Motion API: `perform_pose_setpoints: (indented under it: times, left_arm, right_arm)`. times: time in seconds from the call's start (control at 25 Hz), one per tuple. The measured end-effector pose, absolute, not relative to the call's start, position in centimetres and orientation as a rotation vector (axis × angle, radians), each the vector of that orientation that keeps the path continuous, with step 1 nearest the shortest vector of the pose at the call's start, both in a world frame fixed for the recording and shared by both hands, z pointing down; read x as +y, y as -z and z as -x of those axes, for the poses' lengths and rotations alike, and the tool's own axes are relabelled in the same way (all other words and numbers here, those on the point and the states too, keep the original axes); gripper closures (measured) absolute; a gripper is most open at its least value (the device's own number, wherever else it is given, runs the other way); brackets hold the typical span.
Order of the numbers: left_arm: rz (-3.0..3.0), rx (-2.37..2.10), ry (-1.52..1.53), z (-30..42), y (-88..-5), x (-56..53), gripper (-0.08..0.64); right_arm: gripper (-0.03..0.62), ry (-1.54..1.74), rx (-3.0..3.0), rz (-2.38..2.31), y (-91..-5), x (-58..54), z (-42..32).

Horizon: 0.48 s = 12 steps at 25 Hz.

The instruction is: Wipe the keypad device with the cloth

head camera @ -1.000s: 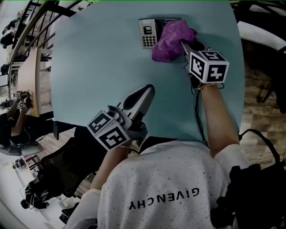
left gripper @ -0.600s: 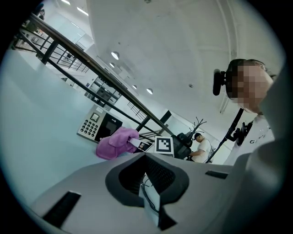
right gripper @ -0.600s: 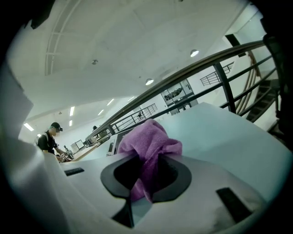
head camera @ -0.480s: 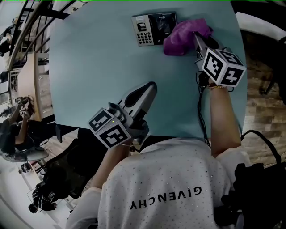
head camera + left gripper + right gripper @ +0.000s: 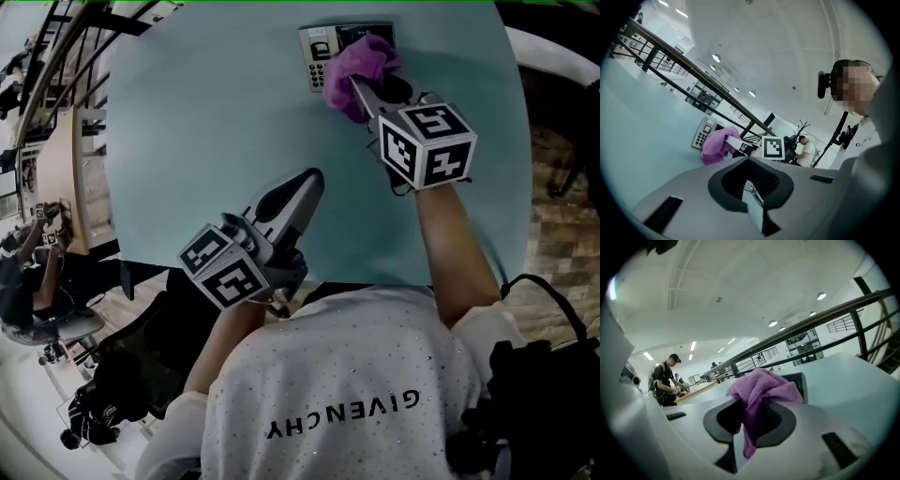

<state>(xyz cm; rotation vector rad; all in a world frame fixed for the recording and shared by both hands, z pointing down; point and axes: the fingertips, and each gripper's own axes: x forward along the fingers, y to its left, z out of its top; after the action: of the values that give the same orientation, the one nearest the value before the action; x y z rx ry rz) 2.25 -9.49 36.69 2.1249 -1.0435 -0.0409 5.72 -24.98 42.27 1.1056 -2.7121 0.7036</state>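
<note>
Cloth (image 5: 361,64) is clamped by right gripper (image 5: 356,86) on keypad (image 5: 317,58) (partly covered); left gripper (image 5: 307,186) is held closed, empty.

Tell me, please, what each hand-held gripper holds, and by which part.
The right hand-held gripper pinches the cloth by a bunched fold; the left hand-held gripper is shut and holds nothing.

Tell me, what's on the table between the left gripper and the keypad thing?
Nothing. In the head view, only bare blue table lies between the left gripper and the keypad device. The purple cloth is on the device itself.
</note>
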Motion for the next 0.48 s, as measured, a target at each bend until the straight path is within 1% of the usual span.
perform_pose_setpoints:
  times: [0.24, 0.48]
  left_arm:
    - [-2.126, -1.061, 0.04, 0.2, -36.3, -8.9, 0.56]
    - [-2.138, -1.076, 0.076, 3.4, -36.2, -9.0, 0.56]
  right_arm:
    - [0.535, -0.585, -2.661, -0.985, -44.2, -24.5, 0.1]
    - [0.535, -0.639, -2.597, -1.03, -46.7, -25.4, 1.6]
